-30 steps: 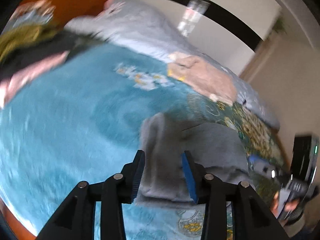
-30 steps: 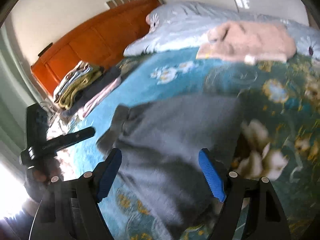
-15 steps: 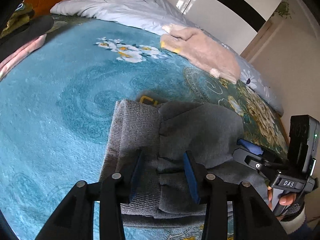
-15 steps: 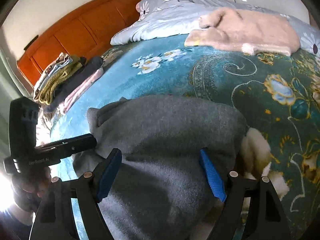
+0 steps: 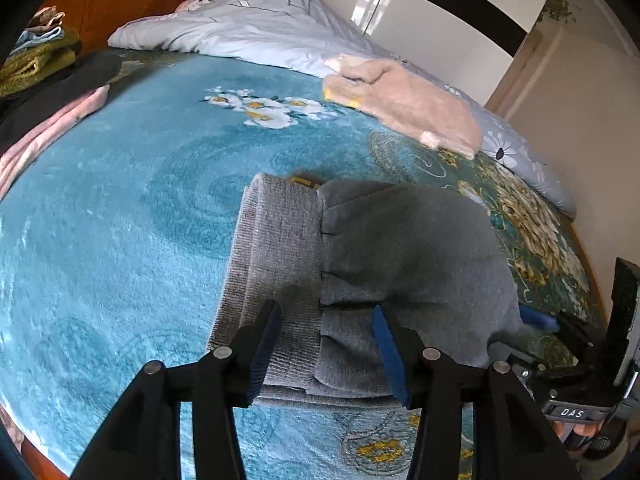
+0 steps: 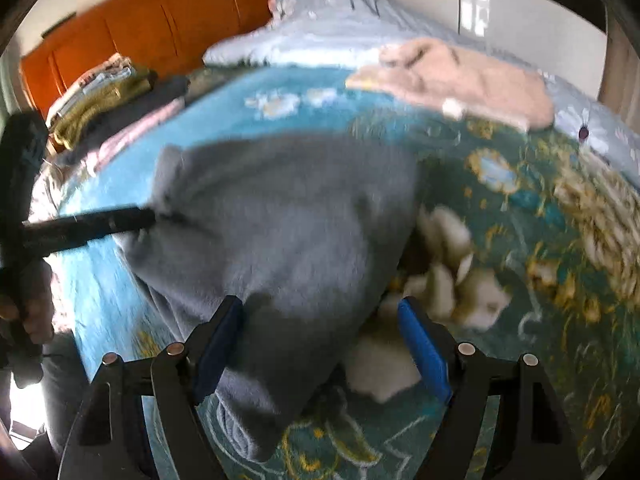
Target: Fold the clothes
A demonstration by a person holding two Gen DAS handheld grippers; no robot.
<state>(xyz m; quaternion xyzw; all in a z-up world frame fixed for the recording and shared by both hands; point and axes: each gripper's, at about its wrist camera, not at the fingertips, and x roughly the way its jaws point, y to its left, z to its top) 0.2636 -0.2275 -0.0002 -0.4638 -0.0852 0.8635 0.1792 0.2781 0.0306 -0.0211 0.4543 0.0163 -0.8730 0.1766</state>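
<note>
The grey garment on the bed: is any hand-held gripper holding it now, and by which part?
Neither. The left hand-held gripper, jaws opening, straddles the grey garment's ribbed hem unpressed; the right hand-held gripper is open over its near edge.

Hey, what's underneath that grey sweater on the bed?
The grey sweater lies on a blue flowered blanket, which shows all around it. A small yellow bit peeks out at its far edge. Whatever else lies beneath is covered.

A grey garment [image 5: 372, 264] is seen folded into a thick, compact bundle and laid flat on the blue floral blanket [image 5: 120, 208]. Its ribbed knit band [image 5: 272, 264] is stacked in layers at one end, while fleecy cloth is bunched in soft pleats beside it.
</note>
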